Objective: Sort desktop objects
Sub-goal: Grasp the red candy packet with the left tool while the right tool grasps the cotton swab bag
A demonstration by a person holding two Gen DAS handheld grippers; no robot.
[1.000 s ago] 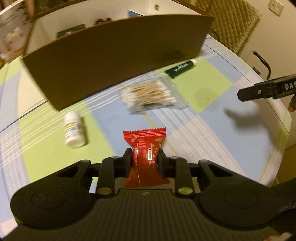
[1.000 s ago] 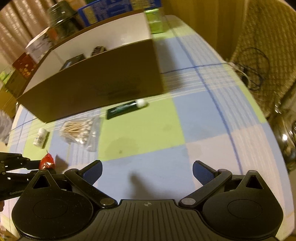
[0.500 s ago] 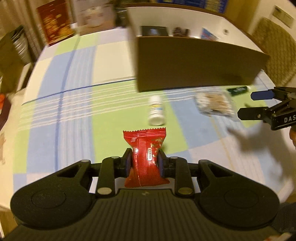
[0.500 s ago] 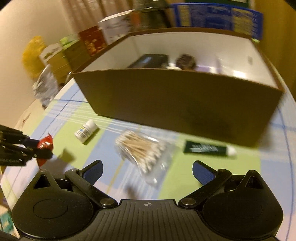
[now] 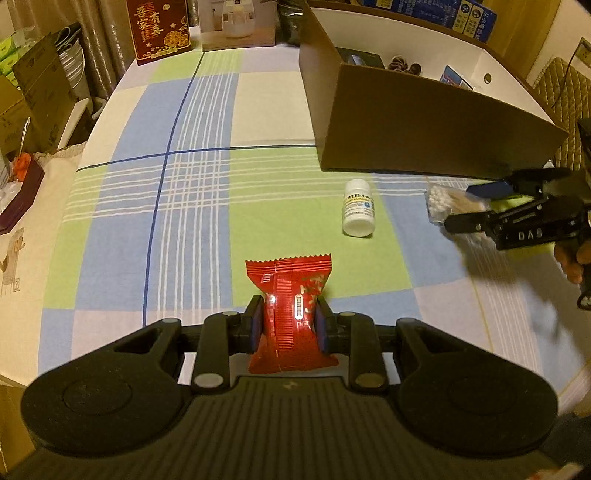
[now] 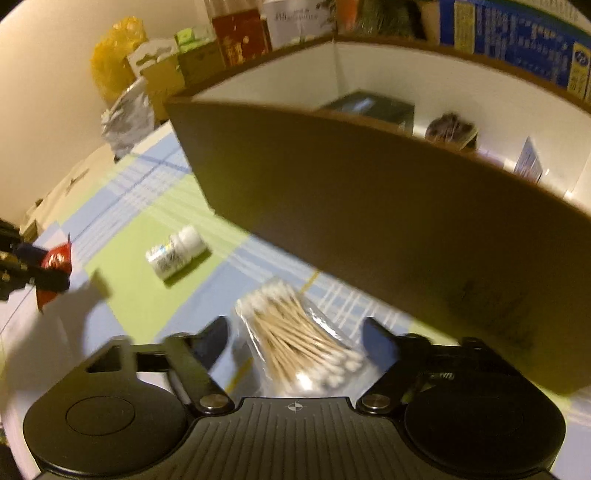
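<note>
Now our left gripper (image 5: 289,325) pinches the red snack packet (image 5: 290,314); our right gripper (image 6: 295,338), blurred, seems spread around the bagged cotton swabs (image 6: 295,343).

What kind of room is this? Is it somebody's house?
Probably a home, likely a dining or living room. A checked tablecloth covers the table, a red gift box with gold lettering stands at its far edge, and a quilted chair sits beside it.
</note>
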